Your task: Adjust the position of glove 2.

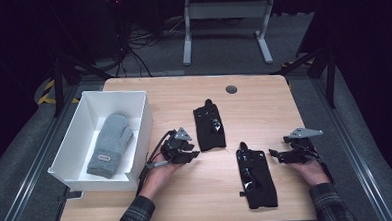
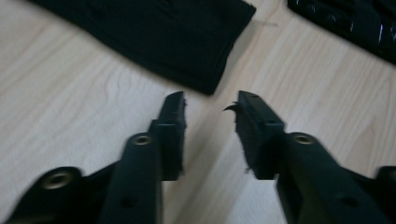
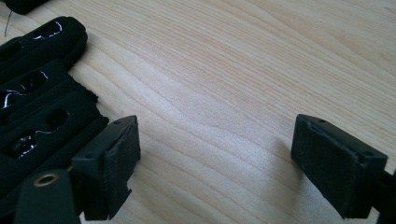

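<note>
Here the wooden table [image 1: 188, 201] carries everything; at its left edge stands a white box [image 1: 79, 123] with a grey mitten [image 1: 109, 144] lying flat inside, cuff toward the person; out on the bare wood lie two black gloves, well apart from each other; the far black glove [image 1: 209, 126] lies near the middle of the table, and the near black glove [image 1: 256, 175] lies closer to the person, toward the right; the left gripper [image 1: 192, 154] sits just right of the box and just beside the far glove's lower left corner, its jaws a narrow gap apart with nothing between them, and in the left gripper view that glove's cuff [image 2: 187, 42] lies just ahead of the tips, not touched; the right gripper [image 1: 275, 153] rests low over the table to the right of the near glove, its jaws spread wide over bare wood, with that glove's edge [image 3: 42, 107] just beside one jaw in the right gripper view.
</note>
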Action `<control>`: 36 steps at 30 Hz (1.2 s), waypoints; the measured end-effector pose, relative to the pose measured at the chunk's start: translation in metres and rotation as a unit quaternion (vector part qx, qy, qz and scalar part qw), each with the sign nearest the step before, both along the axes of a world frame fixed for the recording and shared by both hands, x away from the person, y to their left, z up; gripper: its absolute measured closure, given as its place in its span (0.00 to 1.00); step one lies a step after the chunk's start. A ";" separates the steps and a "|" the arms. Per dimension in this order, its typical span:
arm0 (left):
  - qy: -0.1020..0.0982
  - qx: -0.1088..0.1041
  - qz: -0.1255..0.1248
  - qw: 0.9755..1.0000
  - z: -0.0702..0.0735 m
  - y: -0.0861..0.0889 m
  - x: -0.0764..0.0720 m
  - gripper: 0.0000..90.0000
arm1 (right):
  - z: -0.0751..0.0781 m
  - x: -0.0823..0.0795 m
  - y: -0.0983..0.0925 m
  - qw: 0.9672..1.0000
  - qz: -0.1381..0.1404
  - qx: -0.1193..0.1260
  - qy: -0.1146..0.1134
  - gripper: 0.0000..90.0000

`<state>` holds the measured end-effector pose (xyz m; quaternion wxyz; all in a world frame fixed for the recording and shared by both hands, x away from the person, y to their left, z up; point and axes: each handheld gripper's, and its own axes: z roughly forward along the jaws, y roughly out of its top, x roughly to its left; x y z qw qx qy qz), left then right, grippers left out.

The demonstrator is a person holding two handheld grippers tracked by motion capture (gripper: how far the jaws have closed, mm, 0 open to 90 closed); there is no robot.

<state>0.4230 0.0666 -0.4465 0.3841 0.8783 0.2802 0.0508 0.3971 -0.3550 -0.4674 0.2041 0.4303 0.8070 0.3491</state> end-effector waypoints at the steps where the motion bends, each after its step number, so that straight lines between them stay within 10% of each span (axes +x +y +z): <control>1: 0.001 0.002 -0.002 1.000 0.001 -0.003 0.003 0.84 | 0.000 0.000 0.000 1.000 0.000 0.000 0.000 0.18; 11: -0.002 -0.016 -0.001 1.000 0.004 -0.032 0.031 1.00 | 0.000 0.000 0.000 1.000 0.001 0.000 0.001 0.18; 18: 0.008 0.021 -0.008 1.000 -0.010 -0.047 0.038 1.00 | 0.000 -0.001 0.000 1.000 0.001 0.001 0.001 0.18; 36: 0.048 0.026 -0.030 0.998 -0.010 -0.019 0.000 1.00 | 0.000 -0.001 0.000 1.000 0.003 0.001 0.001 0.18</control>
